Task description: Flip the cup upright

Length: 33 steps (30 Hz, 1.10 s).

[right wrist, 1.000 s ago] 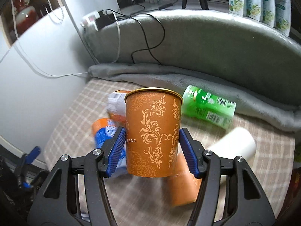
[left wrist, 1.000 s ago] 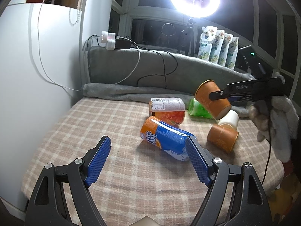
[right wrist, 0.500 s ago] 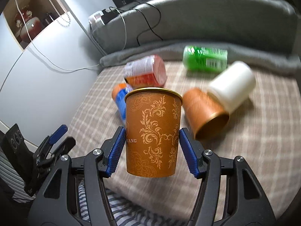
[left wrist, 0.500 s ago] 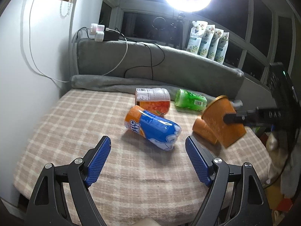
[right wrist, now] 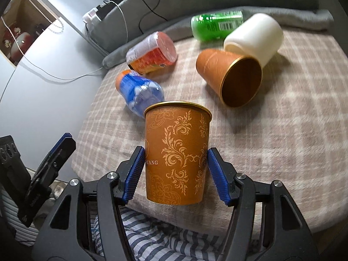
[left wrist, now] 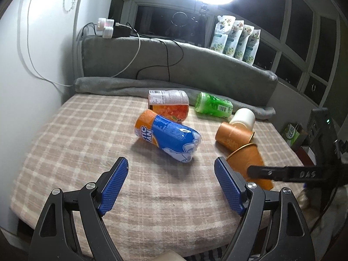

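**Cup in right gripper, placement pending**

While the right gripper (right wrist: 176, 171) clamps the orange cup (right wrist: 177, 158) by its lower half, rim up in the wrist view, the step in hand looks like set-down: the flip itself seems mostly done.

- Grip: both blue pads (right wrist: 134, 171) press on the cup wall, one each side. Base hangs below the pads. In the left wrist view the cup (left wrist: 250, 158) reads tilted, rim leaning away from the right gripper, base toward it. So not yet standing, and I can't tell if the base touches the plaid blanket (right wrist: 282, 130).
- Ahead of the right gripper: second orange cup (right wrist: 230, 78) on its side, mouth open toward the camera, touching the white cup (right wrist: 256, 37) beyond it. Ahead-left: blue bottle (right wrist: 139, 91), near the held cup's rim line. Orange-label bottle (right wrist: 152, 54) and green bottle (right wrist: 215, 25) further out.
- Left gripper (left wrist: 170, 187): jaws wide, holding nothing, hovering over bare blanket with the blue bottle just ahead of it.

Next move, my read: level the cup, lower it straight down onto the bare patch under the right gripper, then release. Blanket is soft, so the base needs to seat flat before letting go or it likely tips. Keep it off the blue bottle and the lying cup.
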Motion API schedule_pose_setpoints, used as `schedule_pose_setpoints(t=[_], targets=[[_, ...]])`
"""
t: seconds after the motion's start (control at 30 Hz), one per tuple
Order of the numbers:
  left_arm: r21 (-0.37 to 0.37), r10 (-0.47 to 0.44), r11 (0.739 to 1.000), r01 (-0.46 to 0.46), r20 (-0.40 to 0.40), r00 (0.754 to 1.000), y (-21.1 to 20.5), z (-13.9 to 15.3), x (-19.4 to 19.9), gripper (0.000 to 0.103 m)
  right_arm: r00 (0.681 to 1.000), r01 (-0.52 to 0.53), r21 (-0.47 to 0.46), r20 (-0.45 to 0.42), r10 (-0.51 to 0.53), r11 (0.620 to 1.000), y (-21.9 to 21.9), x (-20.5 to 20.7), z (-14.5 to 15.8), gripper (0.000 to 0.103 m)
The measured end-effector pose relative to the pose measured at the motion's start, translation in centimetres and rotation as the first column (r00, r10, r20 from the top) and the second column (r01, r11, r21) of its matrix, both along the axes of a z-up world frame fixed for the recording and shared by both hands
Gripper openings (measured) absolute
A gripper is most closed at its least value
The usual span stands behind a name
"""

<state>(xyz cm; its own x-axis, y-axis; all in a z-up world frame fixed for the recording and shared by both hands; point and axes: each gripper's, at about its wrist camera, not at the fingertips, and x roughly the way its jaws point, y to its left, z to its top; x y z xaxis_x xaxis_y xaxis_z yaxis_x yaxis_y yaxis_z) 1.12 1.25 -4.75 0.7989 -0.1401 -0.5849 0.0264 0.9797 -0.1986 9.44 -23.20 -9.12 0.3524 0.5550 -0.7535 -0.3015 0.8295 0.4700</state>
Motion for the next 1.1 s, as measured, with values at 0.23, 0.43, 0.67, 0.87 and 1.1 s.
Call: schedule_pose_setpoints(t=[0.23, 0.43, 0.67, 0.87, 1.1], targets=[[0.000, -0.015, 1.000, 0.015, -0.018, 1.000, -0.4, -0.1, 0.1, 0.081, 1.000, -0.019, -0.027, 0.005, 0.019, 0.999, 1.1, 0.0, -0.4, 0.064], [-0.020, -0.029, 0.999, 0.028, -0.039, 0.999, -0.5, -0.5, 0.5, 0.081, 0.999, -0.022, -0.034, 0.022, 0.023, 0.999, 1.2, 0.3, 0.0, 0.066], [-0.060, -0.063, 0.997, 0.059, -0.074, 0.995, -0.8, -0.7, 1.3, 0.081, 0.998, -0.003, -0.006, 0.057, 0.003, 1.000, 0.1, 0.3, 0.9, 0.077], [-0.213, -0.193, 0.964, 0.156, -0.163, 0.968, -2.2, -1.7, 3.8, 0.081, 0.989, 0.075, 0.011, 0.128, -0.076, 0.997, -2.8, -0.6, 2.8, 0.077], [-0.373, -0.283, 0.912, 0.171, -0.270, 0.920, -3.7, -4.1, 6.9, 0.081, 0.969, 0.169, -0.010, 0.185, -0.165, 0.985, -7.0, -2.3, 4.2, 0.078]])
